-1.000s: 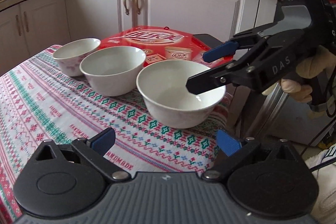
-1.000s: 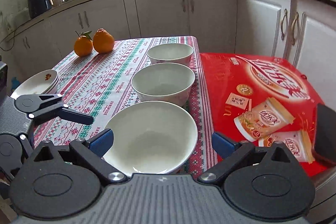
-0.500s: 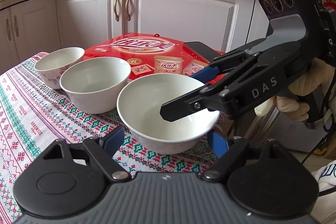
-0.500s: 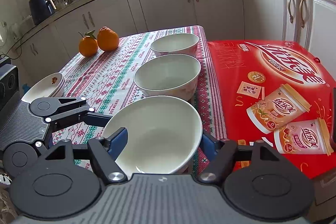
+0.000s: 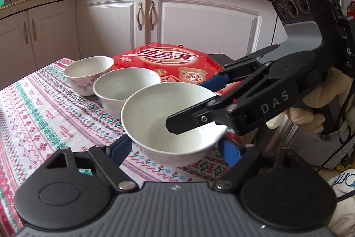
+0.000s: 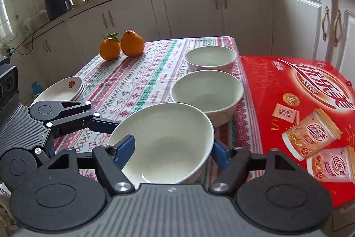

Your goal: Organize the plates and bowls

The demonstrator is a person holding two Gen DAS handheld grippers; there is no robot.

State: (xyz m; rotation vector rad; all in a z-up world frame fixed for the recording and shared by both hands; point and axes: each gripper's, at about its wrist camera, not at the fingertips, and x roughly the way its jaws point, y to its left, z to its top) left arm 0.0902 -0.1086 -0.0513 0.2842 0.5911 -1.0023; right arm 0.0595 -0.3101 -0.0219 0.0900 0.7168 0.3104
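Three white bowls stand in a row on the patterned tablecloth. The nearest, largest bowl [image 5: 155,112] [image 6: 164,139] sits between the open fingers of both grippers. My left gripper [image 5: 175,151] straddles its base from one side. My right gripper [image 6: 172,148] straddles it from the adjacent side and looks tilted over its rim in the left wrist view [image 5: 199,101]. The pads look close to the bowl wall; contact is unclear. The middle bowl [image 6: 207,92] and the far bowl [image 6: 210,58] stand behind. A stack of plates [image 6: 62,89] sits at the table's left edge.
A red snack box [image 6: 310,103] covers the table's right part, next to the bowls. Two oranges [image 6: 122,46] stand at the far left corner. White kitchen cabinets [image 5: 199,26] surround the table. A dark phone-like object [image 5: 218,57] lies on the box's edge.
Both grippers have moved in toward the nearest bowl, which now lies between the fingers of each. The bowls have not moved.
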